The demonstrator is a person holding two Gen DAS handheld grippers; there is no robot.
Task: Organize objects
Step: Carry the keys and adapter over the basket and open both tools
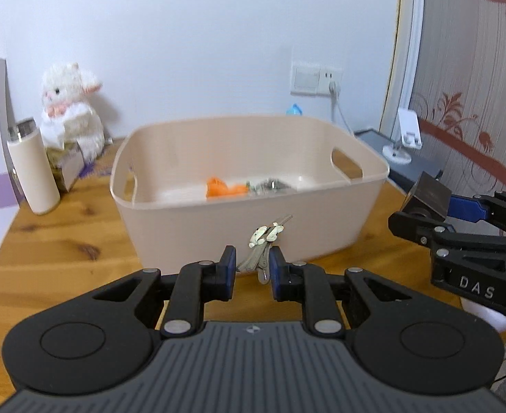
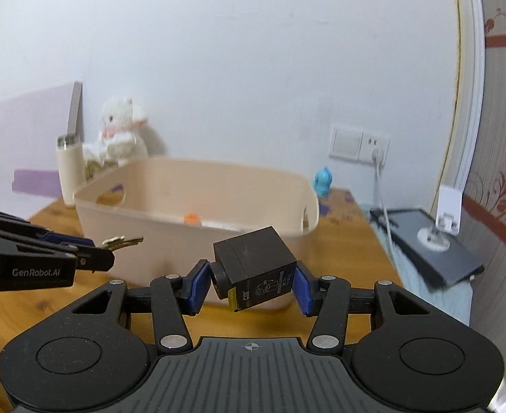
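Observation:
A beige plastic basket (image 1: 191,220) stands on the wooden table; it also shows in the right wrist view (image 2: 170,227). Inside lie an orange piece (image 1: 222,187) and a grey metal item (image 1: 269,184). My left gripper (image 1: 252,263) is shut on a bunch of keys (image 1: 265,237), held in front of the basket's near wall; the keys also show in the right wrist view (image 2: 122,242). My right gripper (image 2: 249,284) is shut on a black cube-shaped box (image 2: 256,265), held off the table before the basket; the box also shows in the left wrist view (image 1: 426,194).
A cream tumbler (image 1: 32,168), a white plush toy (image 1: 70,110) and a small box (image 1: 67,163) stand at the back left. A blue figurine (image 2: 322,180), a wall socket with a cable (image 2: 376,153), and a phone stand (image 2: 443,218) on a dark slab are at the right.

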